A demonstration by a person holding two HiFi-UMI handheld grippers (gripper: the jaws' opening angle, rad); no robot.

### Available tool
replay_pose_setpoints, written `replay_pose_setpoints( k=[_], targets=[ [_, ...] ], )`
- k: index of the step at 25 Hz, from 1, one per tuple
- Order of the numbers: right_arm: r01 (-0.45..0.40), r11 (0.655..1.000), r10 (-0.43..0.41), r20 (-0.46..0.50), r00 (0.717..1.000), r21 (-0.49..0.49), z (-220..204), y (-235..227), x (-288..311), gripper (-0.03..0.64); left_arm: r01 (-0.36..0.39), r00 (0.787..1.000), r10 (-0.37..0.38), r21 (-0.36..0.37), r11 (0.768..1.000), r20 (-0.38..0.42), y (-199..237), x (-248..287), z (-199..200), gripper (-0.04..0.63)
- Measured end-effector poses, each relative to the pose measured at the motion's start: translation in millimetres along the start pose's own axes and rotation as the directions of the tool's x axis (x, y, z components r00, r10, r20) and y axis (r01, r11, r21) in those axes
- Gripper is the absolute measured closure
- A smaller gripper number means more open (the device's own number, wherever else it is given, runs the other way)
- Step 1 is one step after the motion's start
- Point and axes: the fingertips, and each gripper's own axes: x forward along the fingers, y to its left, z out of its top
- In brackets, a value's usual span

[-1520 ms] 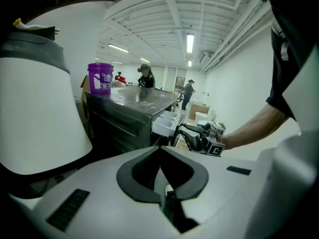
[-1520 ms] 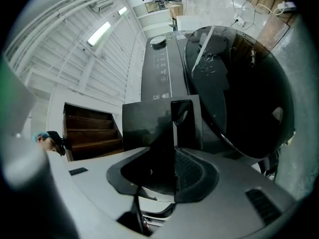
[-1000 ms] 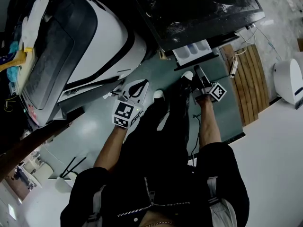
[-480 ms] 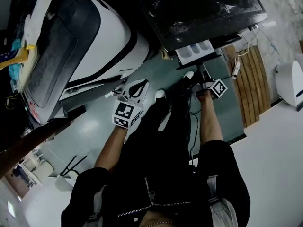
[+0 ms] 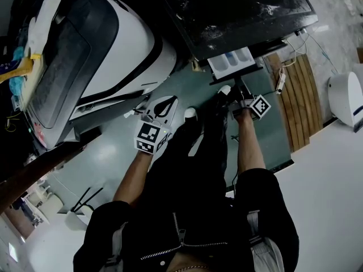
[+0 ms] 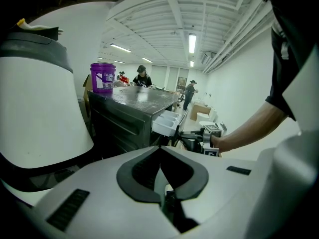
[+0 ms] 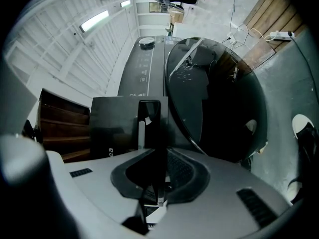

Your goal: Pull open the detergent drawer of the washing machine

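Observation:
In the head view the dark washing machine (image 5: 238, 10) has its detergent drawer (image 5: 231, 61) pulled out, white compartments showing. My right gripper (image 5: 240, 89) is at the drawer's front edge. Its jaws have just been closing. In the right gripper view the dark drawer front (image 7: 149, 121) stands edge-on between the jaws of my right gripper (image 7: 158, 156), which press on it. My left gripper (image 5: 161, 107) hangs apart over the floor. Its tips touch with nothing between them in the left gripper view (image 6: 160, 151). That view also shows the drawer (image 6: 167, 122) sticking out.
A white and black machine (image 5: 113, 55) with a white glove (image 5: 39, 21) on it stands at left. A wooden pallet (image 5: 298, 95) and a power strip (image 5: 279, 79) lie at right. A purple bucket (image 6: 102, 77) sits on the washer. The round door glass (image 7: 214, 98) is beside the drawer.
The right gripper's jaws have narrowed onto the drawer front. Both hands stay nearly where they were.

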Motion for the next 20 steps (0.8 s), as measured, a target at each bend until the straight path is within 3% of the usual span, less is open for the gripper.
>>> replay_pose_setpoints(
  k=[20],
  targets=[
    [0.018,1.0,-0.018,0.023,1.0,0.013,-3,-7,-60,0.563,0.044,0.999,-0.045,0.025,0.999,0.011,-11,7,9,0.574]
  ],
)
